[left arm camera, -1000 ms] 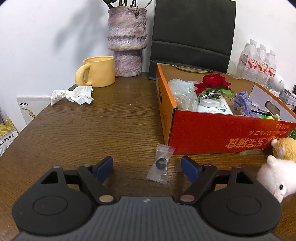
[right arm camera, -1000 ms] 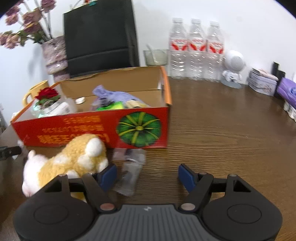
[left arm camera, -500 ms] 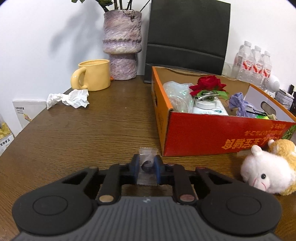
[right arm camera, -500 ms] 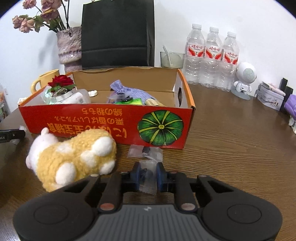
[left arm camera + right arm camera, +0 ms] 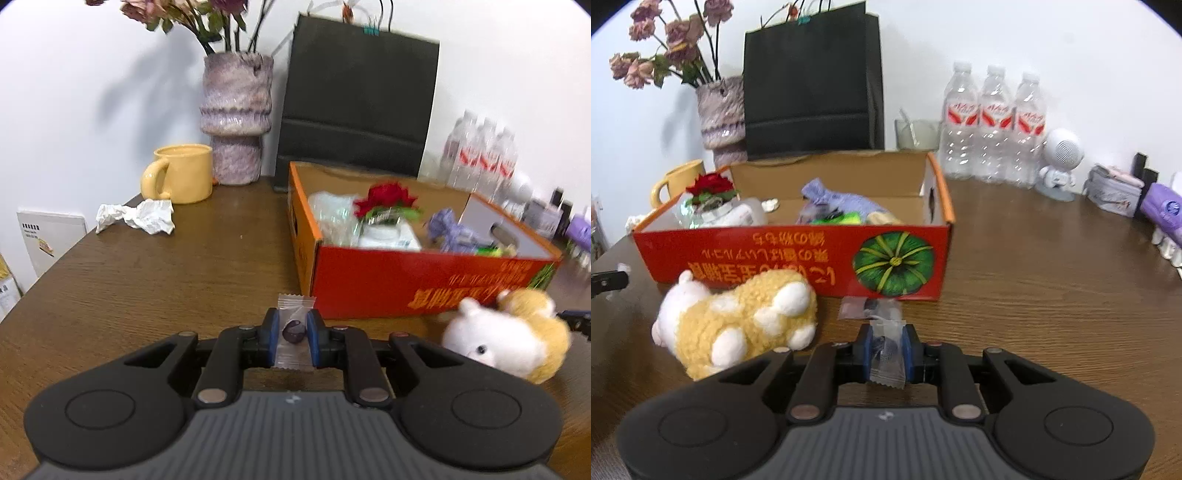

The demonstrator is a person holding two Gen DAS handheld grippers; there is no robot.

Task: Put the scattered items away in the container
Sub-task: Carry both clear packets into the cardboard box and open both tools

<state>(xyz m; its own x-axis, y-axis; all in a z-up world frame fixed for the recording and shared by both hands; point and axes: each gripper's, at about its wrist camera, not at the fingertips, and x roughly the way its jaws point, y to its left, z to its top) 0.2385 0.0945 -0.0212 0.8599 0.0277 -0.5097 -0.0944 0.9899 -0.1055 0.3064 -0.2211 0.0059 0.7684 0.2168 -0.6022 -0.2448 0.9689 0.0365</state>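
My left gripper is shut on a clear candy packet with a dark sweet inside, held above the table in front of the red cardboard box. My right gripper is shut on a second clear candy packet, lifted in front of the box. Another small packet lies on the table by the box's front wall. A yellow and white plush toy lies left of my right gripper; it also shows in the left wrist view. The box holds a red rose, a purple cloth and other items.
A crumpled paper, a yellow mug and a purple vase stand at the back left. A black bag is behind the box. Water bottles, a white figure and small boxes sit at the right.
Both grippers went from open to shut on their candy packets, and both have since risen off the table with the packets held.
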